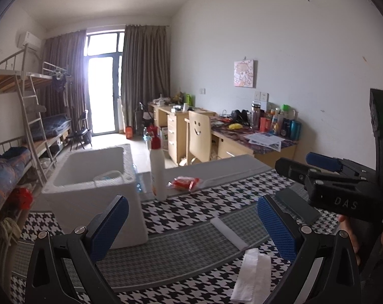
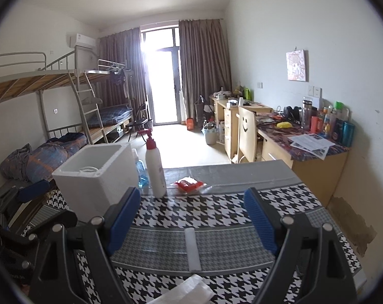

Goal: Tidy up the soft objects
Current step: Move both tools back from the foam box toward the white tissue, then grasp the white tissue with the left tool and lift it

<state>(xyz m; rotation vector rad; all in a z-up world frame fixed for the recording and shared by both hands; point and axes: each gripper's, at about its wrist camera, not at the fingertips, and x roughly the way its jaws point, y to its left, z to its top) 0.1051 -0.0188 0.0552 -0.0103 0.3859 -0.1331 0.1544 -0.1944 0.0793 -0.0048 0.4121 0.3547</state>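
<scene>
A white folded tissue (image 1: 253, 276) (image 2: 188, 291) lies on the houndstooth tablecloth near the front edge. A red soft packet (image 1: 185, 183) (image 2: 190, 185) rests farther back on the grey strip of the table. A white foam box (image 1: 90, 185) (image 2: 97, 177) stands at the left, with a pale ring-shaped item (image 1: 107, 177) inside. My left gripper (image 1: 191, 225) is open above the cloth beside the box, nothing between its blue pads. My right gripper (image 2: 192, 217) is open too, empty, and pointed toward the packet; it also shows at the right edge of the left wrist view (image 1: 330, 177).
A tall white bottle with a red cap (image 1: 157, 172) (image 2: 154, 169) stands by the box, with a blue bottle (image 2: 142, 174) behind it. A white strip (image 1: 228, 233) (image 2: 192, 248) and a dark grey flat item (image 1: 297, 202) lie on the cloth. Desks, a chair and bunk beds stand beyond.
</scene>
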